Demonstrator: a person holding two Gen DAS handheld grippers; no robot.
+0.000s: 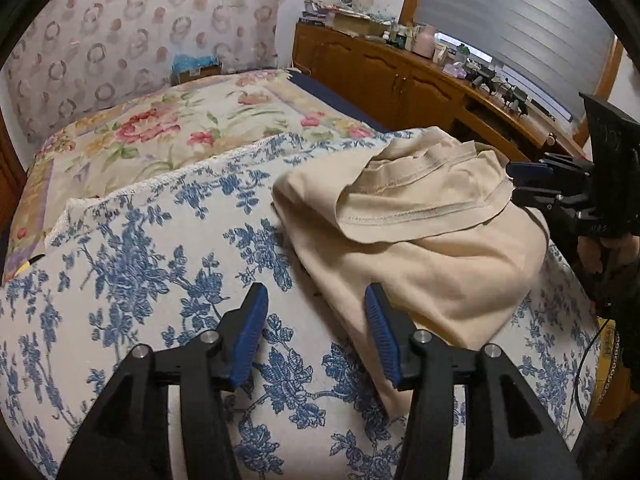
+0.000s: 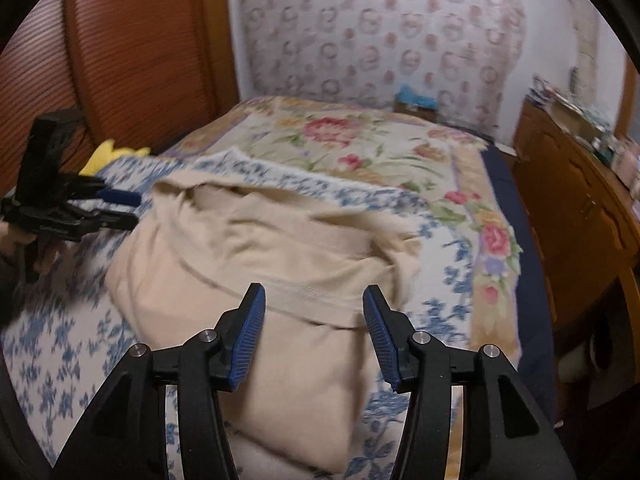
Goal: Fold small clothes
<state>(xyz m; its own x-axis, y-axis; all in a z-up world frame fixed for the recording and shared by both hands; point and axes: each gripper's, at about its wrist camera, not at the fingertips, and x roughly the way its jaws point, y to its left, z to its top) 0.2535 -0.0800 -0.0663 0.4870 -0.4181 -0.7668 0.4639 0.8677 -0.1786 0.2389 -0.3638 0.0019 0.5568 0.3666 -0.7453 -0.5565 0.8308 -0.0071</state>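
Both of my grippers, left gripper [image 1: 316, 336] and right gripper [image 2: 312, 336], gape wide and empty over the beige garment [image 1: 420, 264], flanking it to catch its edges for folding.

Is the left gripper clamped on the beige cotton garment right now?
No: the left gripper stands open, its blue pads wide apart above the blue-floral bedspread, beside the beige cotton garment's edge.
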